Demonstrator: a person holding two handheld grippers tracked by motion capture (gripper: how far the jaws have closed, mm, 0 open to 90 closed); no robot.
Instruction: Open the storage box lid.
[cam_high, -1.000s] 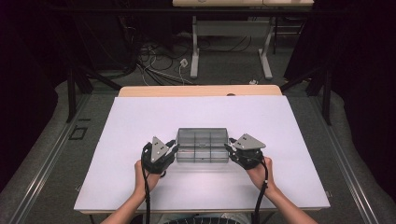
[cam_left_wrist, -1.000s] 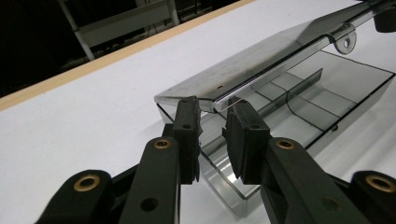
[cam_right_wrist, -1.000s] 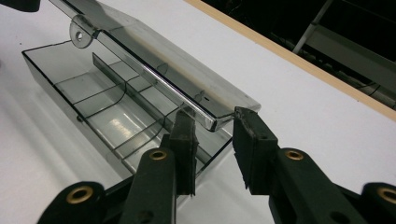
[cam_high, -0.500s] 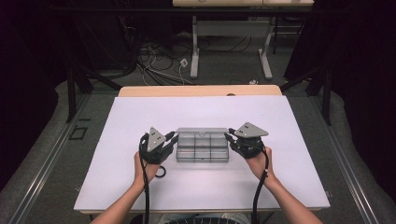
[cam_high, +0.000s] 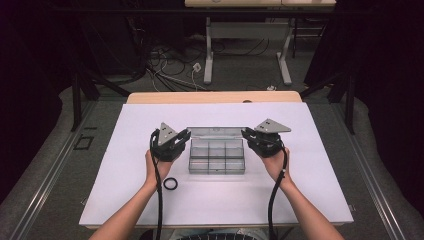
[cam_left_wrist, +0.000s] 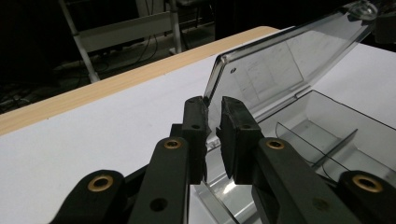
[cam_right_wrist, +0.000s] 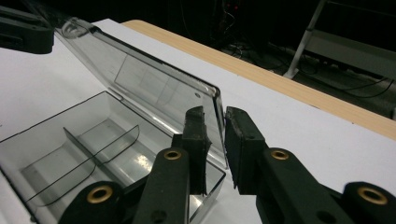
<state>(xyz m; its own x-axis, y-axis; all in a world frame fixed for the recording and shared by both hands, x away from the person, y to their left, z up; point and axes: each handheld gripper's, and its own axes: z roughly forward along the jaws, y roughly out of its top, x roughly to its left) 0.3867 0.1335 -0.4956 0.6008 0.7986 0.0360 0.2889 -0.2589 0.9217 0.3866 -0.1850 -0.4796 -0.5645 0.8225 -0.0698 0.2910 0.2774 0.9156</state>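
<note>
A clear plastic compartment box (cam_high: 216, 159) sits mid-table with its lid (cam_high: 216, 132) swung up and back. My left gripper (cam_high: 186, 135) pinches the lid's left end, and my right gripper (cam_high: 246, 133) pinches its right end. In the left gripper view the jaws (cam_left_wrist: 212, 105) close on the lid's corner edge (cam_left_wrist: 275, 70), above the empty dividers (cam_left_wrist: 322, 135). The right gripper view shows the same at the other end: jaws (cam_right_wrist: 215, 116) clamp the lid (cam_right_wrist: 154, 88) over the open tray (cam_right_wrist: 70, 144).
A black ring (cam_high: 170, 183) lies on the white table cover (cam_high: 325, 190) near my left wrist. A wooden strip (cam_high: 215, 97) runs along the table's far edge. Table legs and cables stand on the floor beyond.
The lid, flat on the box a second ago, has been swung up and back. Both grippers moved away from me with it.
</note>
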